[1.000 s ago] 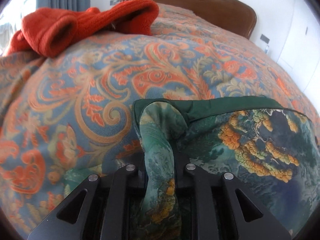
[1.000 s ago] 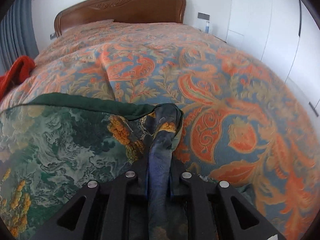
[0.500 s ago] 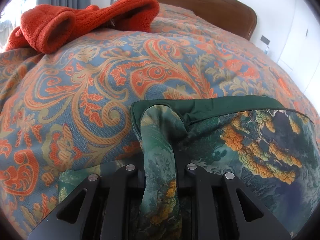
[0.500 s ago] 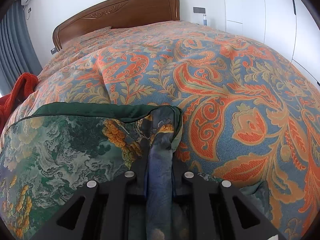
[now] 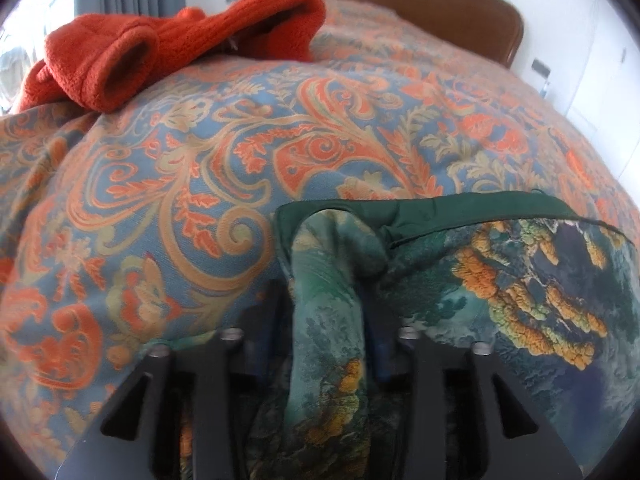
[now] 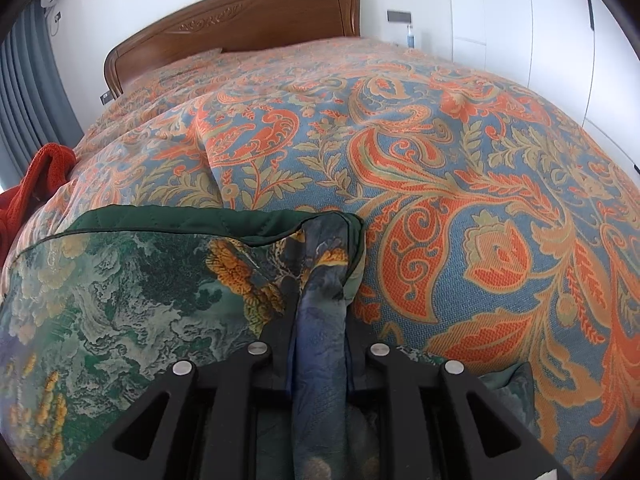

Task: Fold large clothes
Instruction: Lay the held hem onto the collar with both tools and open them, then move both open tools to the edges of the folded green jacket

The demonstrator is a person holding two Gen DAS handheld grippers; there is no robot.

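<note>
Paisley bedspread (image 6: pixel 460 184) covers the bed below a wooden headboard (image 6: pixel 240 28).

- Garment (image 5: pixel 520 300): dark green ground printed with pale green swirls and orange-yellow clusters; plain dark green lining along its edge.
- Bedspread (image 6: pixel 460 200): blue-grey with orange and tan paisley and leaf scrolls.
- Knit (image 5: pixel 180 40): solid orange-red.
- Headboard (image 6: pixel 240 28): brown wood.
- Curtain (image 6: pixel 24 92): grey-blue.
- Left tool (image 5: pixel 324 320), right tool (image 6: pixel 320 340): black.
</note>
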